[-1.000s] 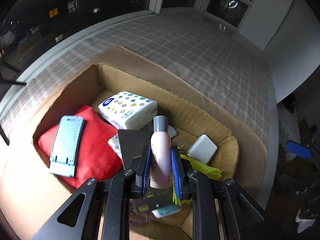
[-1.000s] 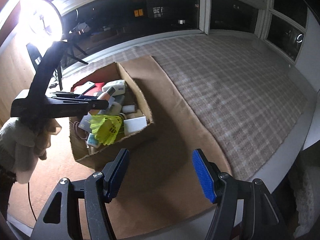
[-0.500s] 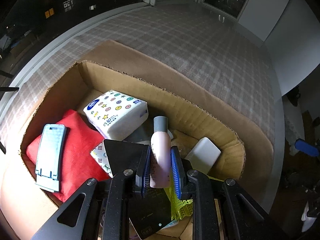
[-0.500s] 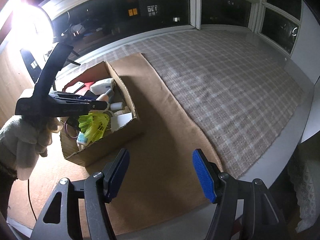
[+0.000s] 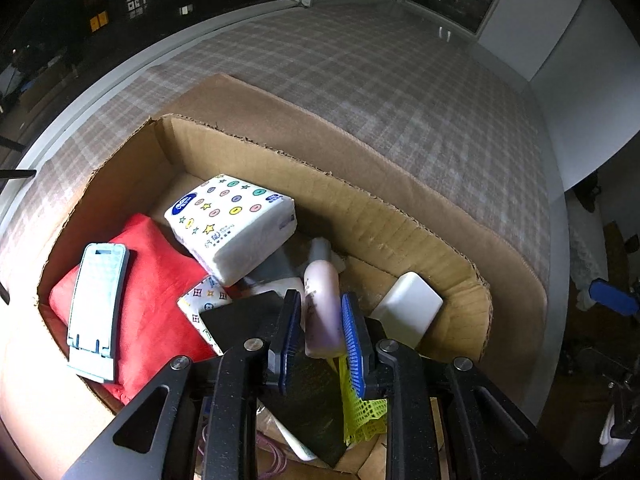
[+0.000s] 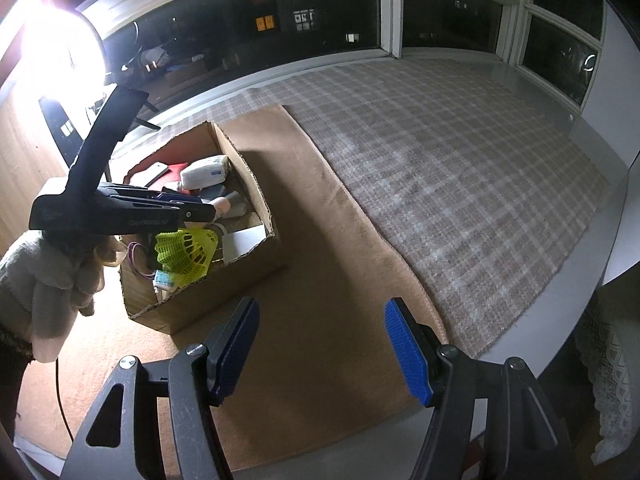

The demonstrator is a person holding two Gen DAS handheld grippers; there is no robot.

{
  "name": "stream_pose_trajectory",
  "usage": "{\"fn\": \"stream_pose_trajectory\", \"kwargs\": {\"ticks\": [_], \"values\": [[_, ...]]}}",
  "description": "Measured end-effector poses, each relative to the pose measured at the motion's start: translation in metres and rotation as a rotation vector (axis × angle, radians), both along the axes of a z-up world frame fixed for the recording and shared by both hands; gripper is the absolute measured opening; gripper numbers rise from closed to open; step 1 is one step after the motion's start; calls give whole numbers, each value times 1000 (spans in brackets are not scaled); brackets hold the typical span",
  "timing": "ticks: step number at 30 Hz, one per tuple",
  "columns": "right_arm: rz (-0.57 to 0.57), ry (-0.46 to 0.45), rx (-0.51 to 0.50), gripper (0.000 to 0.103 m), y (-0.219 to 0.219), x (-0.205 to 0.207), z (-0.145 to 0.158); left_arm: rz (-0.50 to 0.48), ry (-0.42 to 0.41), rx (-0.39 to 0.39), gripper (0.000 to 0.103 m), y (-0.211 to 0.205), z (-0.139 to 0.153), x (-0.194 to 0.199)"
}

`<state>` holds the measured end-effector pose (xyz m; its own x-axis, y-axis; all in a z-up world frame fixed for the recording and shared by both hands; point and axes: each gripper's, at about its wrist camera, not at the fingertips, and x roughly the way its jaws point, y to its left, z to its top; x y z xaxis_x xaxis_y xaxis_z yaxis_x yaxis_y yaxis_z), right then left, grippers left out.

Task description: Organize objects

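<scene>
An open cardboard box [image 5: 360, 208] stands on a tan mat. My left gripper [image 5: 321, 296] points down into it with a pink bottle [image 5: 323, 320] with a grey cap between its blue pads. The bottle is blurred, and a thin dark gap shows beside the left pad, so the pads do not press it. From the right wrist view, the left gripper [image 6: 208, 210] hangs over the box [image 6: 208, 300] and the bottle [image 6: 226, 205] sticks out past its tips. My right gripper [image 6: 322, 304] is open and empty above the mat, right of the box.
The box holds a patterned tissue pack [image 5: 232, 224], a red pouch [image 5: 160, 300], a light blue phone stand [image 5: 98, 304], a white block [image 5: 408, 312], a black flat item [image 5: 240, 316] and yellow-green mesh [image 5: 360, 412]. A plaid cloth [image 6: 460, 160] covers the platform; a bright lamp [image 6: 60, 48] glares left.
The pink bottle has slid a little forward between the left pads and now looks blurred. The left pads stand slightly wider. The right gripper has stayed open and still.
</scene>
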<state>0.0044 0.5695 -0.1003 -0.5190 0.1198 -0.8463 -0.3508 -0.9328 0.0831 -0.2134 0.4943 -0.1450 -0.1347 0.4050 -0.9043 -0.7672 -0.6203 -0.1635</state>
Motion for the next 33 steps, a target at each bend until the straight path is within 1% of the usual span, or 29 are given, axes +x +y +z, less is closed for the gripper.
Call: {"fn": "stream_pose_trajectory", "kwargs": {"ticks": [6,9,12,15,21,29,33], "values": [[15,9,-4,62,-11,-6,4,17,16,21,23,-17,14,3],[31,16,-3,62,-22,-10,8,34,28,32,23,-34,24,6],[56,24,-3,62,-37,-15,13,57,53,35,27,-53,35,9],[87,29,-2,62,-54,-20,16,94,63,48,27,-79,45,14],[157,40,2,62,-96,-32,22,190,106,68,27,-142,64,23],[260,62,8,62,-163,-49,32,343,147,106,28,-241,88,45],[309,70,21,63,-195,-57,37,401,180,110,37,-284,99,62]]}}
